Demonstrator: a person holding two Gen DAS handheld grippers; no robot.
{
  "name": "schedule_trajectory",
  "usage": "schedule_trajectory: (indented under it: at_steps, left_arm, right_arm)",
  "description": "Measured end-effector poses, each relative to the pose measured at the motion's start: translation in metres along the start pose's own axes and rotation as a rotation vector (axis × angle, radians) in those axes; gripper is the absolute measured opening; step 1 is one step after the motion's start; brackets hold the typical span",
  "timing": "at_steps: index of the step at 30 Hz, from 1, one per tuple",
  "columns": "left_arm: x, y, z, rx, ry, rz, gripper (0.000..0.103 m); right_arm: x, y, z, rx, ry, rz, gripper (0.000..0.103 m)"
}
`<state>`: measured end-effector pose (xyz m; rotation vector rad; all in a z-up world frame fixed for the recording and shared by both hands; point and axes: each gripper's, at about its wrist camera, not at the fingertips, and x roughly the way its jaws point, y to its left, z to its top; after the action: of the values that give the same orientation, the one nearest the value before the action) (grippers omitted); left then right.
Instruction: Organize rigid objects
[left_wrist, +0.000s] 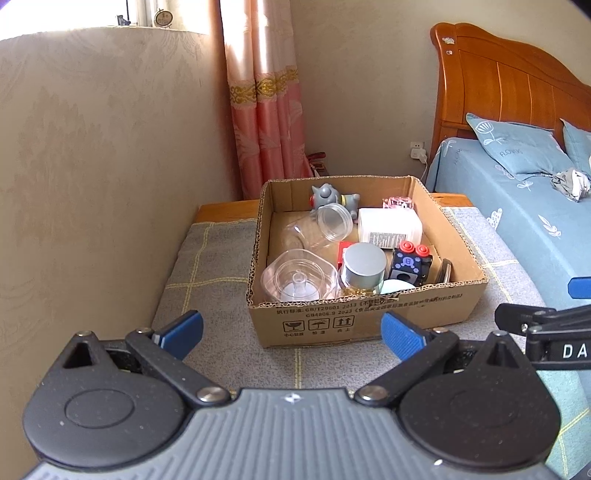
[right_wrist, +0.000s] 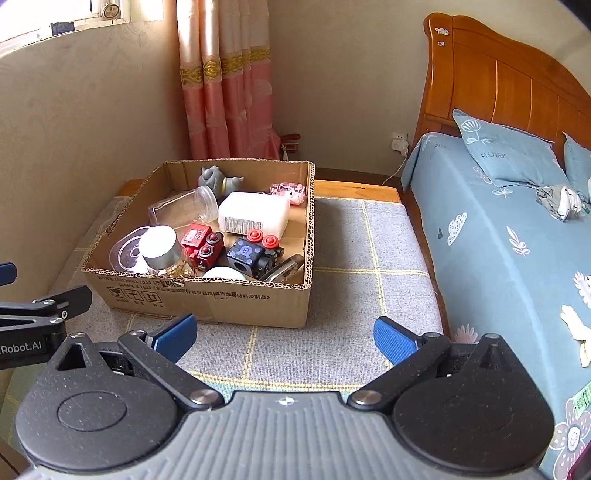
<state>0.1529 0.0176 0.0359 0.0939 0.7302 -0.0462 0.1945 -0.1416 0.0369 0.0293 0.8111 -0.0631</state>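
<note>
Both tongs hang released and empty over the near edge of the mat (right_wrist: 332, 258), their blue pads spread wide: the left gripper (left_wrist: 291, 334) and the right gripper (right_wrist: 284, 338), side by side and level with each other.

Ahead of both sits the box (left_wrist: 369, 317), open-topped, on the mat's far half toward its left edge. It lies straight ahead of the left gripper and ahead-left of the right one, so the left is the nearer and squarer to it. The box's long side faces the tongs.

Everything rigid in view lies inside the box:
- a clear lid (left_wrist: 295, 280) in the near left corner
- a silver-capped jar (left_wrist: 362, 267) upright just beside it
- a clear jar (left_wrist: 325, 225) on its side, mouth toward the tongs' right
- a white bottle (left_wrist: 389, 227) lying flat, long axis along the box's length
- a red toy (right_wrist: 203, 247) and a black toy (right_wrist: 251, 254) toward the near right
- a grey figure (left_wrist: 328, 197) and a pink piece (left_wrist: 397, 203) against the far wall

Nothing loose shows on the mat outside the box. That fits either things gathered in, or a full box waiting to be sorted; the pictures do not settle which.
</note>
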Motion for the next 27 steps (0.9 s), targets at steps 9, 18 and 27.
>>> schedule_trajectory:
  at_steps: [9,18,27]
  left_arm:
    - [-0.0032,-0.0032,0.0010,0.004,0.003,0.009,0.102]
    - [-0.0061,-0.0051,0.0017,0.010,-0.001,0.010,0.102]
    - [-0.0091,-0.0072,0.0027,0.018,-0.009,0.020,0.102]
  right_arm:
    - [-0.0038,0.0031,0.0006,-0.007,-0.006,0.019,0.103]
    - [-0.0065,0.0027,0.0004,-0.002,-0.013,0.019,0.103]
    - [-0.0073,0.0008,0.0008,0.004,-0.015,0.018,0.103]
